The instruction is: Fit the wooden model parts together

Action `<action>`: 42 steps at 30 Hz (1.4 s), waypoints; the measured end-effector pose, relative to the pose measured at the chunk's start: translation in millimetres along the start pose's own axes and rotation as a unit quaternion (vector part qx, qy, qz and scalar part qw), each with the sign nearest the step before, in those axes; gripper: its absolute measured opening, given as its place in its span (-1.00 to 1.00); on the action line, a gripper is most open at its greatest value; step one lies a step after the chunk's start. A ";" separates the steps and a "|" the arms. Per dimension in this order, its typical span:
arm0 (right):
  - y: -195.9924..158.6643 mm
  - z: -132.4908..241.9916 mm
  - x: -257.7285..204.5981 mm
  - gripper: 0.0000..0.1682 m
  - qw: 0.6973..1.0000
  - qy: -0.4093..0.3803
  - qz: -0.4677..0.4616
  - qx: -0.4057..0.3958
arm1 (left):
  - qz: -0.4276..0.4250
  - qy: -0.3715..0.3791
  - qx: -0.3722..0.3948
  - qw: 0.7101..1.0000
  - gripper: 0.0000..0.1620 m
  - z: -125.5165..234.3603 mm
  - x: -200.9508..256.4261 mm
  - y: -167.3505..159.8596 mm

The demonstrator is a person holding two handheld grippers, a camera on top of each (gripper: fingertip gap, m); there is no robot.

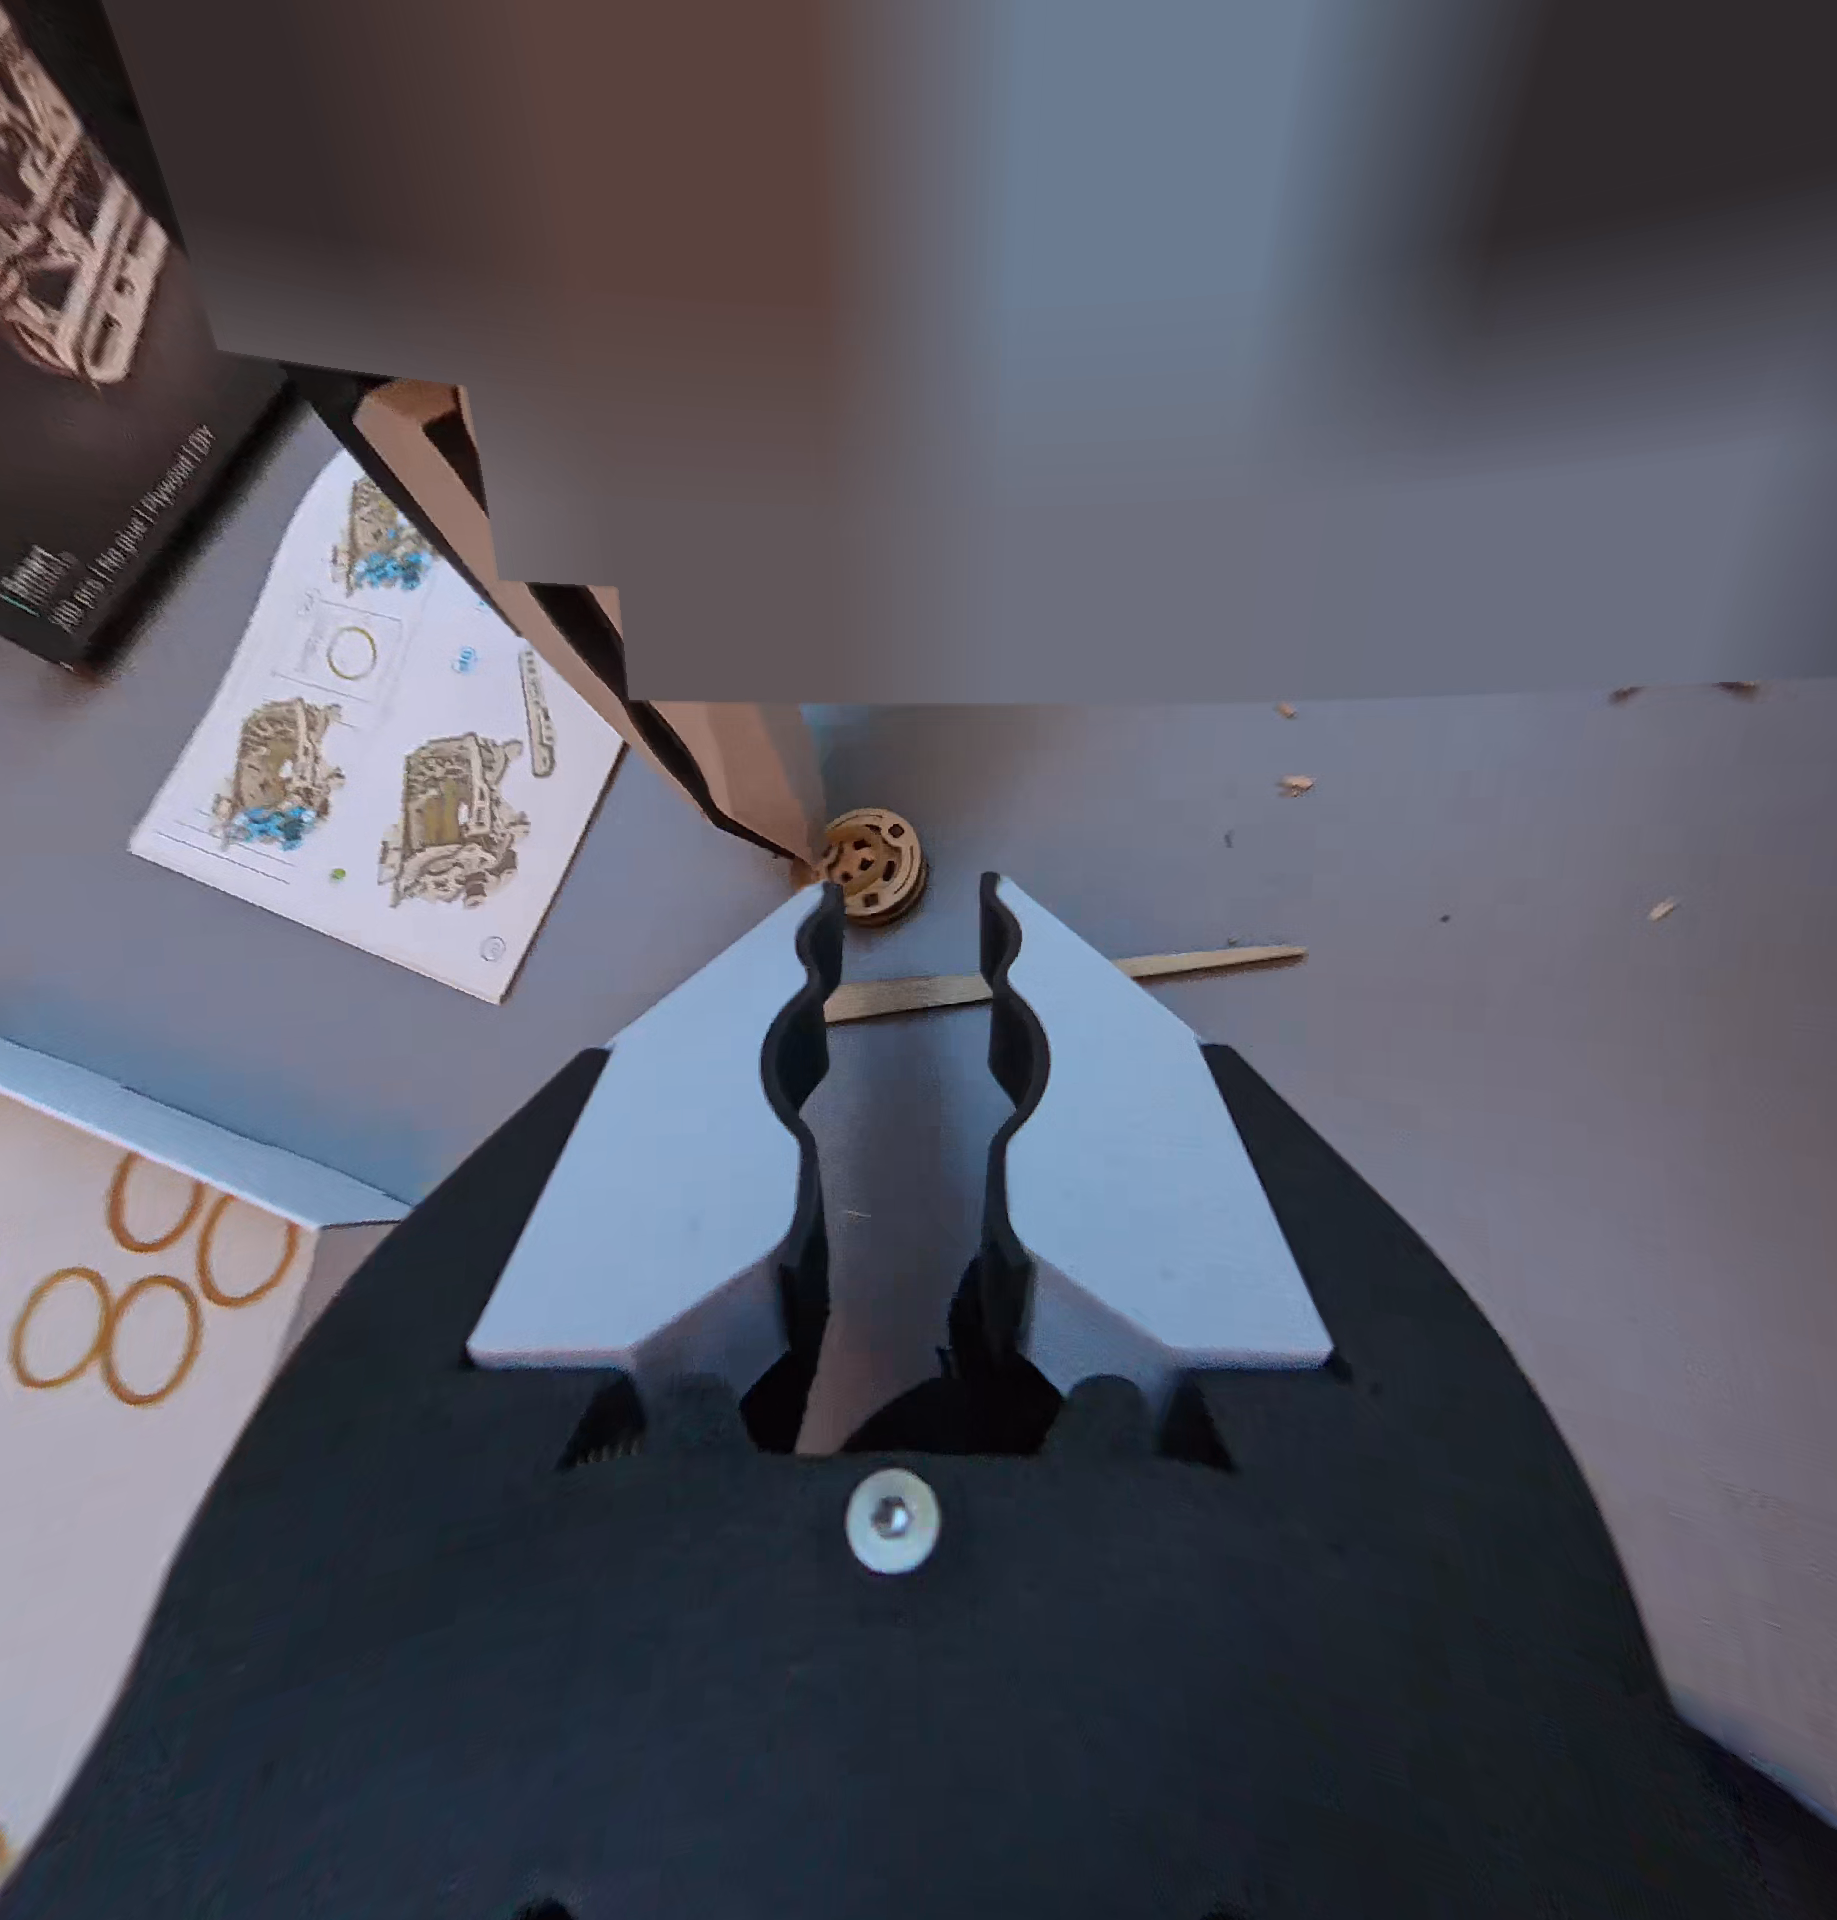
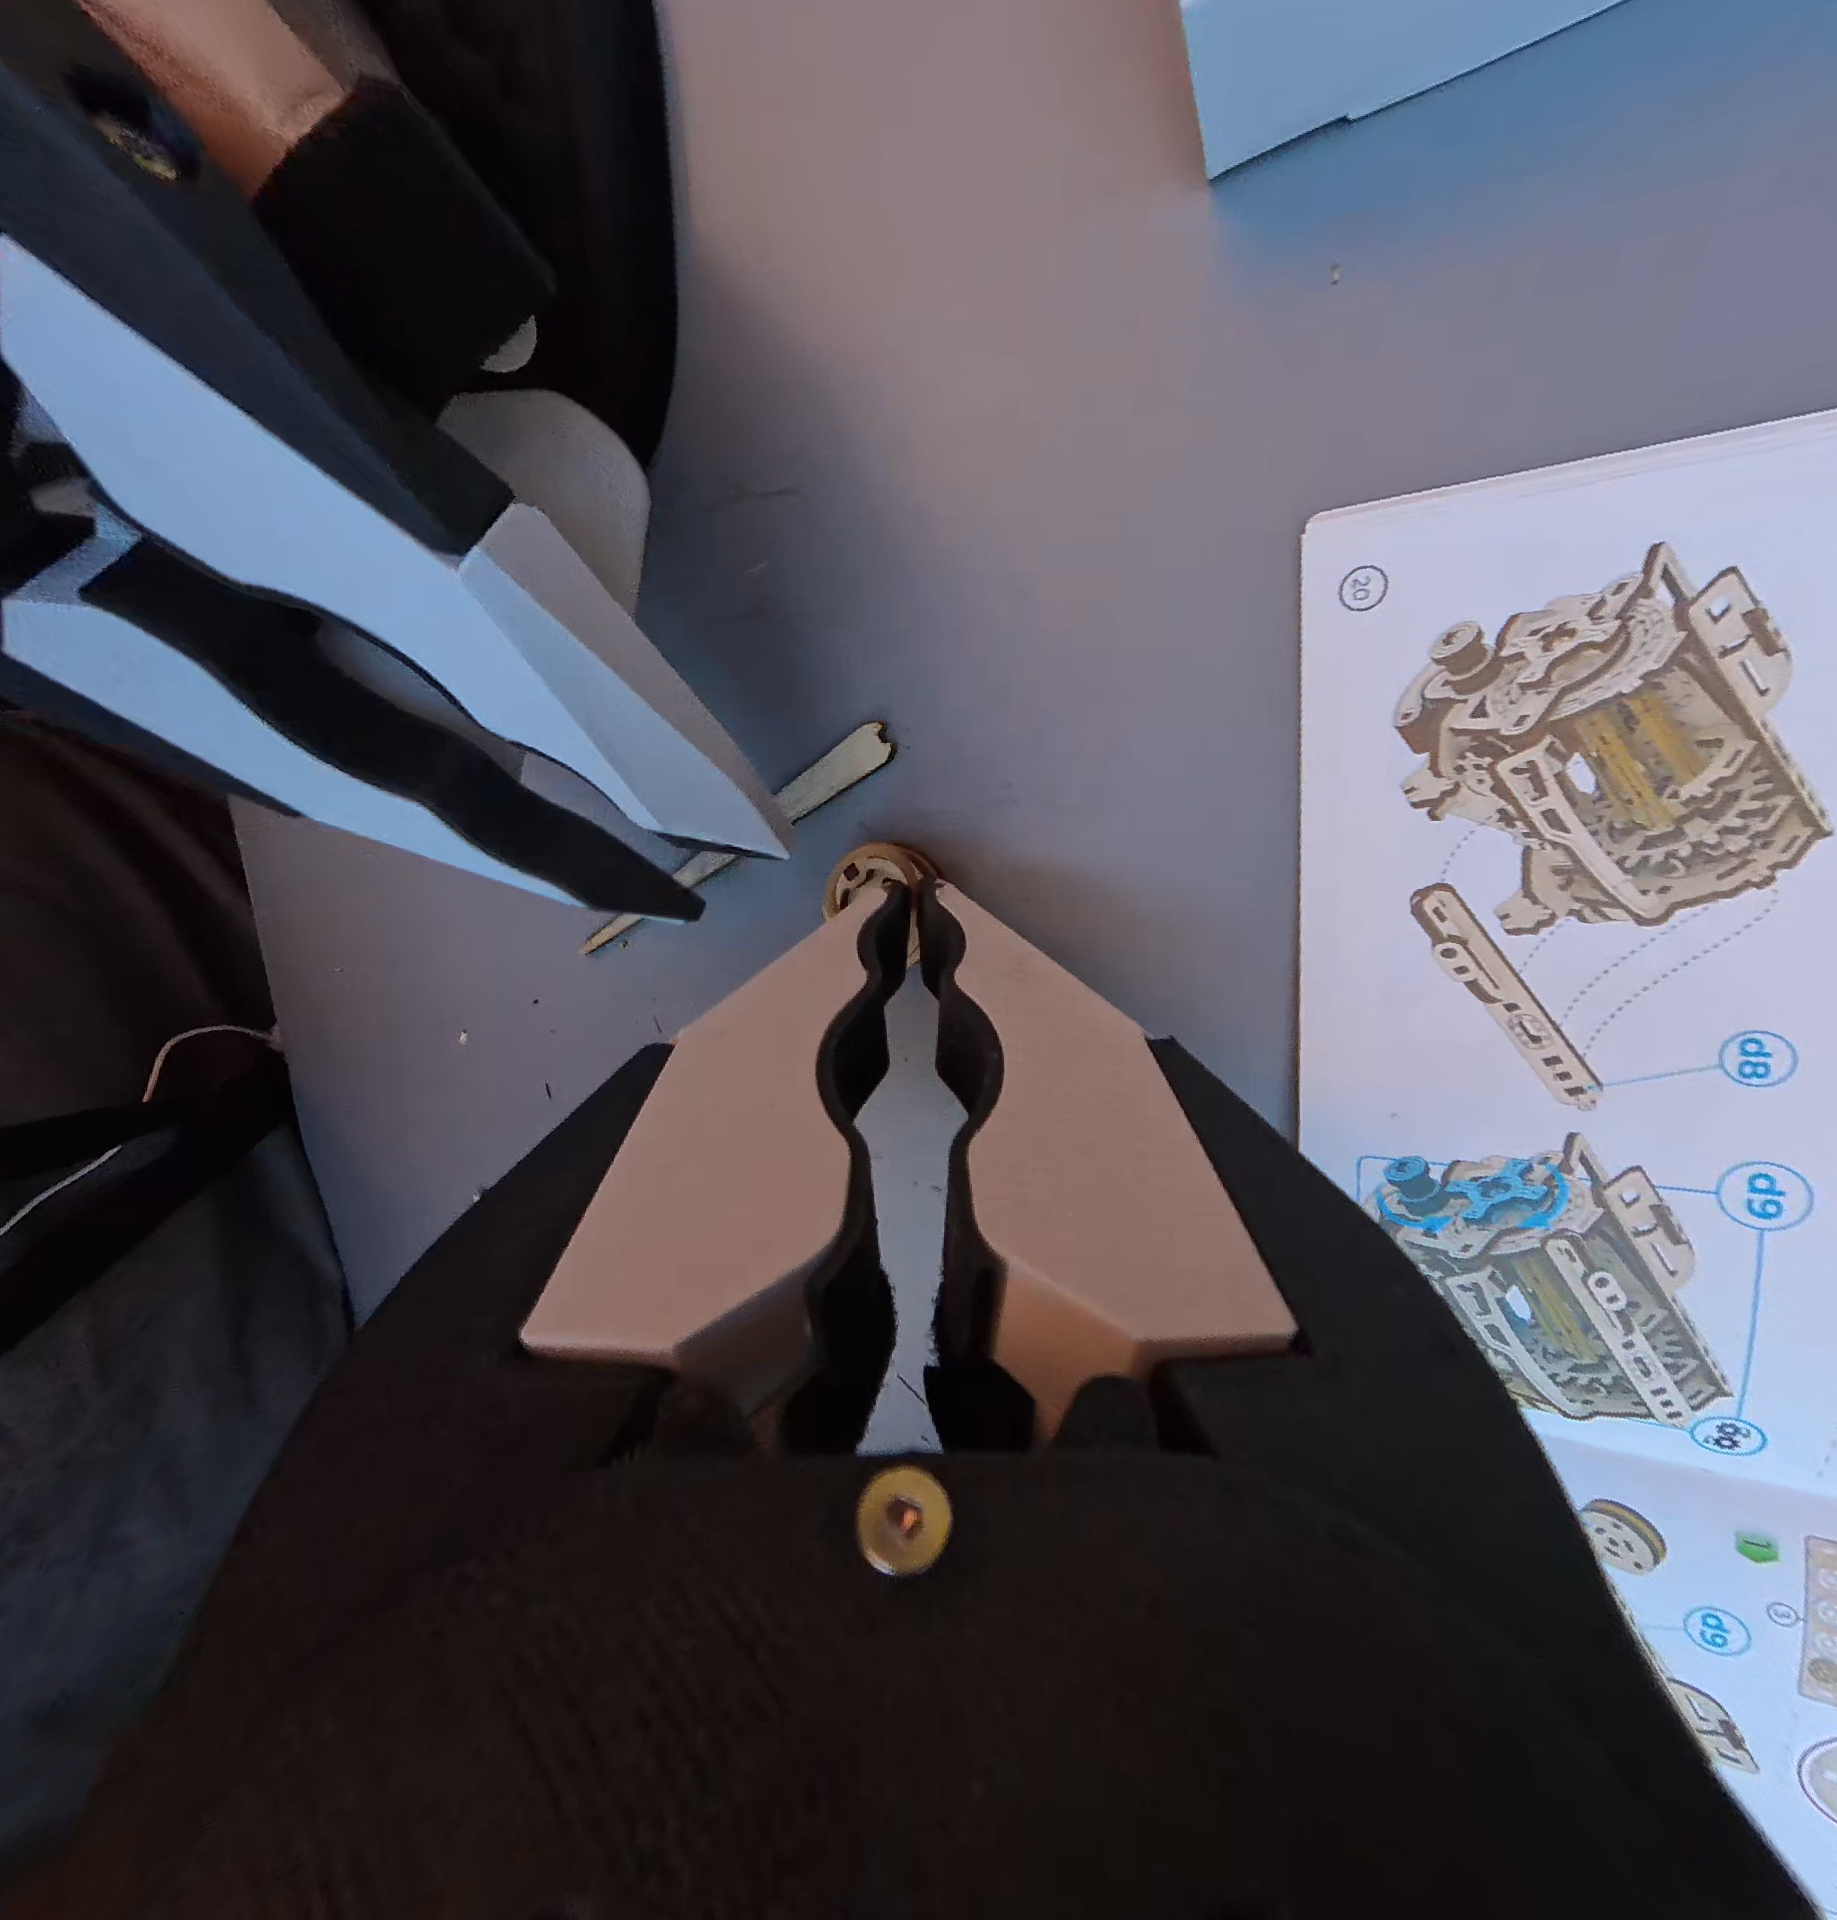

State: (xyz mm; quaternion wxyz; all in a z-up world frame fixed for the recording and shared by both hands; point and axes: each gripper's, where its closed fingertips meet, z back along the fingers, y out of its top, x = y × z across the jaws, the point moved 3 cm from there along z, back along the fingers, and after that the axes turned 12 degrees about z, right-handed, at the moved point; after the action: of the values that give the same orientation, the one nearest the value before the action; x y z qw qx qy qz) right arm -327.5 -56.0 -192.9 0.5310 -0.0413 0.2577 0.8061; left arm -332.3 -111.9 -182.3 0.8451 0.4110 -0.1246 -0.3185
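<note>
The left tool (image 1: pixel 909 883) hangs released above a flat wooden strip (image 1: pixel 1210 961) lying on the grey bench (image 1: pixel 1465 1143). Just to its right, the right tool (image 2: pixel 906 902) is clenched on the round wooden disc (image 2: pixel 860 871). An instruction booklet (image 2: pixel 1579 935) lies farther right.

Counts, both wrist views:
- 2 grippers: left gripper (image 1: pixel 912 894), right gripper (image 2: pixel 912 904).
- 1 round wooden wheel part (image 1: pixel 872 865).
- 1 thin wooden stick (image 1: pixel 1210 963) on the table.
- 1 open instruction booklet (image 2: pixel 1579 935).
- 1 dark product box (image 1: pixel 72 343).
- 1 white tray (image 1: pixel 114 1122) with rubber bands (image 1: pixel 150 1340): 4 whole ones show, 2 more cut by the frame edge.
- Small wood chips (image 1: pixel 1296 784): about 5; a few more specks too small to tell.
</note>
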 end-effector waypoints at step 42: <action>0.6 -6.4 9.9 -0.99 0.996 -0.011 0.083 -0.025 | -0.217 -0.003 -0.036 0.975 -0.88 -24.4 -4.6 -8.6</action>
State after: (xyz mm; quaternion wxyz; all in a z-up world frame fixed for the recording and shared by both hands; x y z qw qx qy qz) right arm -333.7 -50.9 -201.6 0.4641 -0.0245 0.2341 0.8539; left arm -328.1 -97.9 -204.1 0.7695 0.3963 -0.0231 -0.5002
